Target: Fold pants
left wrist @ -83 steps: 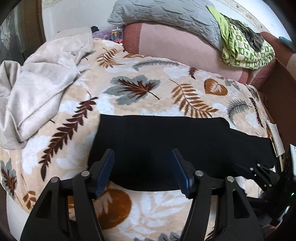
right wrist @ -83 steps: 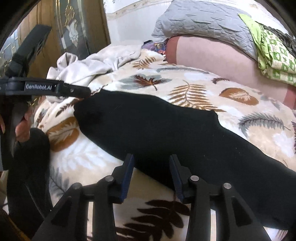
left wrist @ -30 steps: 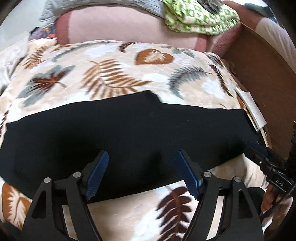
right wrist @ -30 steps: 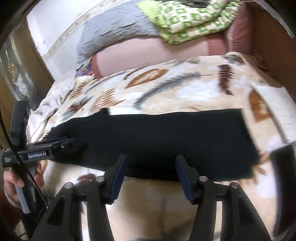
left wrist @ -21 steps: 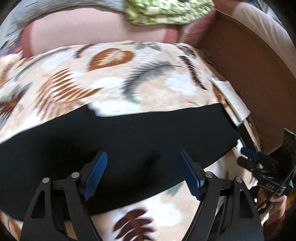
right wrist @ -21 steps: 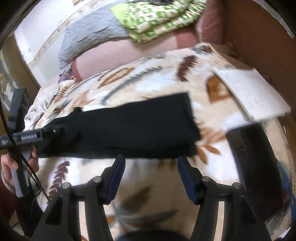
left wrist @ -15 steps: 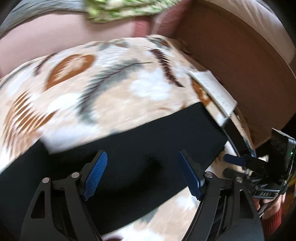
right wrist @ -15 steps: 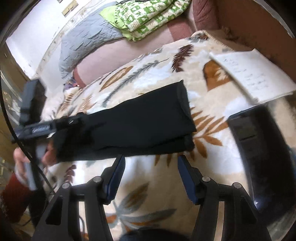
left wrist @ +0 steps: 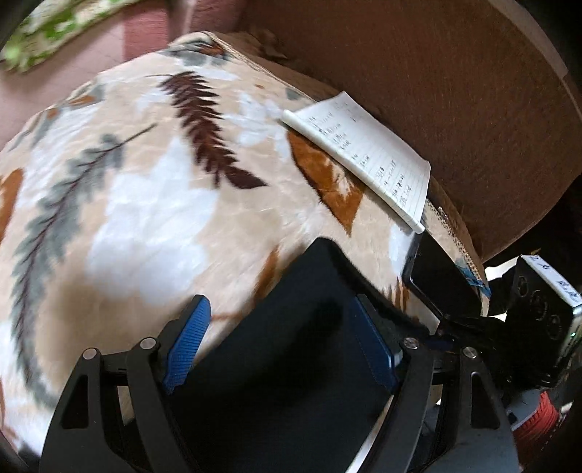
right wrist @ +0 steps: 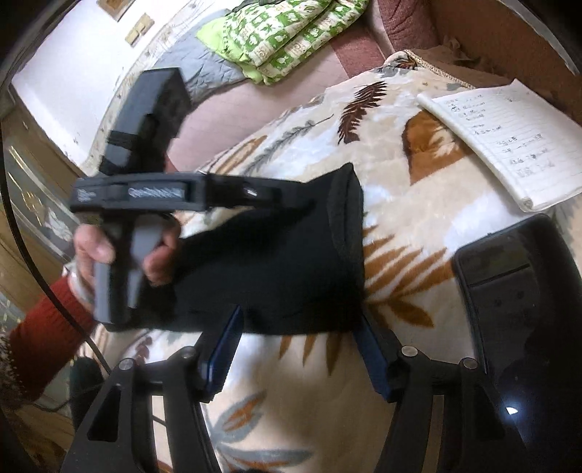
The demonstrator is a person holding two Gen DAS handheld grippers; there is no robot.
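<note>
The black pants (right wrist: 276, 254) lie folded into a long strip on the leaf-print blanket (left wrist: 145, 189); their right end (left wrist: 309, 327) stops short of a notebook. My left gripper (left wrist: 282, 340) hangs open over that end, with the cloth lying between its blue pads (left wrist: 187, 344) and not pinched. In the right wrist view the left gripper (right wrist: 287, 198) reaches in from the left, held by a hand (right wrist: 160, 262) in a red sleeve. My right gripper (right wrist: 298, 329) is at the pants' near edge. Its jaws are opening and the pads do not press on the cloth.
A lined notebook (left wrist: 363, 152) lies at the blanket's right edge, with a black phone (right wrist: 509, 291) just in front of it. A brown board (left wrist: 436, 91) closes off that side. A green patterned quilt (right wrist: 283, 32) and a grey pillow are stacked at the back.
My left gripper has swept right along the pants to their end by the notebook and rolled. The right gripper has come closer to the same end, its pads a little wider apart.
</note>
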